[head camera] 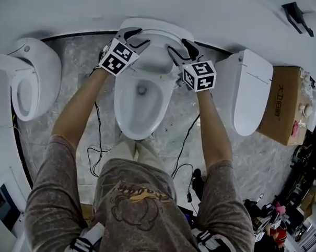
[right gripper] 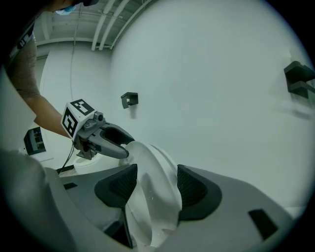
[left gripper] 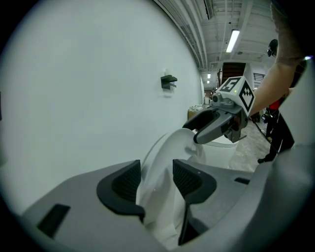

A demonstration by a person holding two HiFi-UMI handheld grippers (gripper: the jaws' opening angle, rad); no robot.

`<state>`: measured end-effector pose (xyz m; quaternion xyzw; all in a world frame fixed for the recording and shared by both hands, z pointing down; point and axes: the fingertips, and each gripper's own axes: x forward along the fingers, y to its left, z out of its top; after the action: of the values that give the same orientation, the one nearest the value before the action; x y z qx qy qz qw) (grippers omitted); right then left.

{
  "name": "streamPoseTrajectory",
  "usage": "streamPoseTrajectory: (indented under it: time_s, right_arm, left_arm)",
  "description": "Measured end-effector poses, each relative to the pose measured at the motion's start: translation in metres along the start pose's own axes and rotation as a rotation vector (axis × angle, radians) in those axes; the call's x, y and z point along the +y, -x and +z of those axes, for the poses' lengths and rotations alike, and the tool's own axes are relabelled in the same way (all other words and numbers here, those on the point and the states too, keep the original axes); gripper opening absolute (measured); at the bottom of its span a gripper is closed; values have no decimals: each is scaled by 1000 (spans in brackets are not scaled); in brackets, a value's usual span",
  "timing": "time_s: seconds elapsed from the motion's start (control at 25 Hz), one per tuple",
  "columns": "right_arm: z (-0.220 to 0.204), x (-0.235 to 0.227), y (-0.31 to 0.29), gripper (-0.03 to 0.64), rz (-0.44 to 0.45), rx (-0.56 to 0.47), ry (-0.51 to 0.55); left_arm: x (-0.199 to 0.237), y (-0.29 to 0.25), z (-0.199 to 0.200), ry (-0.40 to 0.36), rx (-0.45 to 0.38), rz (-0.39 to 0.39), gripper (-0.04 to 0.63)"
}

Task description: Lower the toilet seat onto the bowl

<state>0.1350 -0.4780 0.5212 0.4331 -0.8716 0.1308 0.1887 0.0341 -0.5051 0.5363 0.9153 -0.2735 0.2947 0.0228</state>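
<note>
A white toilet bowl (head camera: 122,108) stands in the middle of the head view. Its toilet seat (head camera: 160,40) is raised upright against the white wall. My left gripper (head camera: 137,37) straddles the seat's left edge and my right gripper (head camera: 180,46) its right edge. In the left gripper view the seat's rim (left gripper: 162,167) fills the gap between my left gripper's (left gripper: 157,179) dark pads, with the right gripper (left gripper: 204,129) beyond. The right gripper view shows the seat (right gripper: 152,182) pressed between my right gripper's (right gripper: 156,184) pads, the left gripper (right gripper: 115,142) further along.
Another white toilet (head camera: 29,80) stands at the left and one with a closed lid (head camera: 248,90) at the right. A cardboard box (head camera: 279,99) sits beyond that. Black cables (head camera: 96,157) trail over the marble floor. Black brackets (left gripper: 168,81) stick out of the wall.
</note>
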Motion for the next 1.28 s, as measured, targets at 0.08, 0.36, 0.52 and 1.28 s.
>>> streamPoseTrajectory:
  time_s: [0.08, 0.36, 0.52, 1.28]
  right_arm:
    - [-1, 0, 2, 272, -5, 1, -9]
    - [0, 6, 13, 235, -43, -16, -56]
    - [-3, 19, 26, 216, -64, -18, -44]
    - [-50, 125, 118, 167, -95, -15, -17]
  left_arm:
    - [-1, 0, 3, -17, 10, -17, 206]
    - [-2, 14, 4, 4, 18, -23, 126]
    - [-14, 29, 3, 28, 1, -23, 114]
    - [-127, 124, -38, 48, -4, -15, 135]
